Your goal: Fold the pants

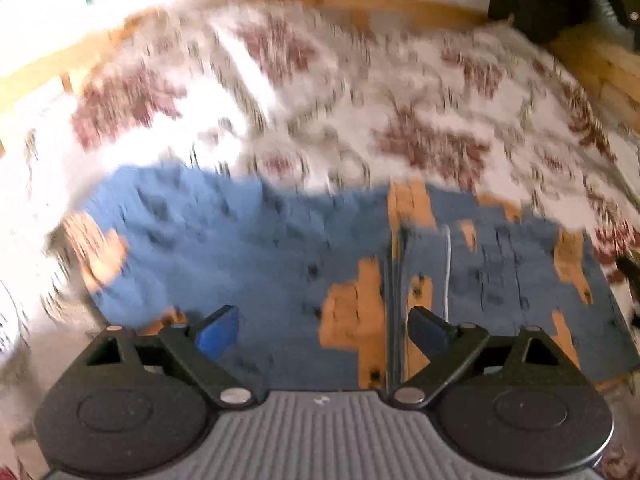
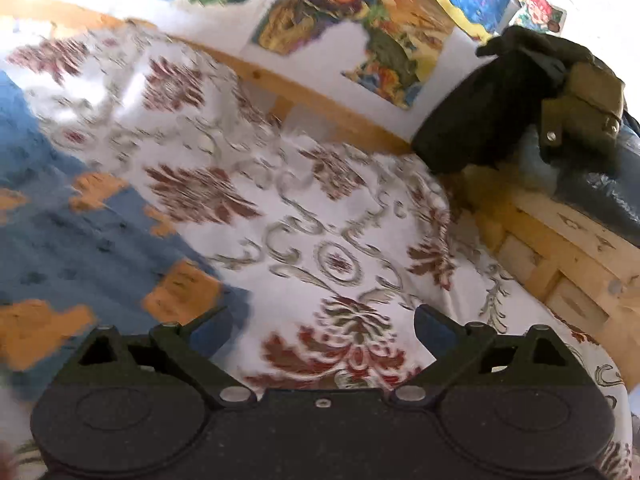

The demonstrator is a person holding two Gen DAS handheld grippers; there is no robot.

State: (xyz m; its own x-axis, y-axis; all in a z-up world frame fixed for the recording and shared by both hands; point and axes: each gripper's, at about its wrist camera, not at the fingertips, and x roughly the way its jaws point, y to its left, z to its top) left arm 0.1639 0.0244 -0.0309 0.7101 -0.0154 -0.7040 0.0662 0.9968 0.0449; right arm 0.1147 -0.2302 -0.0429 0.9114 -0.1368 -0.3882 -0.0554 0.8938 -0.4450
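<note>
Your left gripper point(image 1: 323, 326) has its fingers point(image 1: 218, 330) spread wide with nothing between them, hanging over the pants point(image 1: 248, 248), which lie spread on the bed just ahead of the tips. The pants are blue with orange patches, and in the left wrist view a seam and a thin white cord run forward between the two fingers; the cloth stretches from the left edge of the bed across to the right, though the picture is smeared by motion and the fine shape of the legs is hard to make out. Your right gripper point(image 2: 323, 326) is likewise wide open and empty, its fingers point(image 2: 434, 330) above the bedspread point(image 2: 340, 216), a white cover printed with dark red flowers and grey scrolls. From that side the pants point(image 2: 72, 248) lie to the left, their edge reaching just under the left finger. Beyond the bedspread runs the pale wooden bed frame point(image 2: 320, 100), and behind it a white wall with bright pictures point(image 2: 352, 32) stuck on it. At the far right a dark green garment point(image 2: 516, 100) is heaped on a grey cushion above a wooden ledge point(image 2: 568, 248).
</note>
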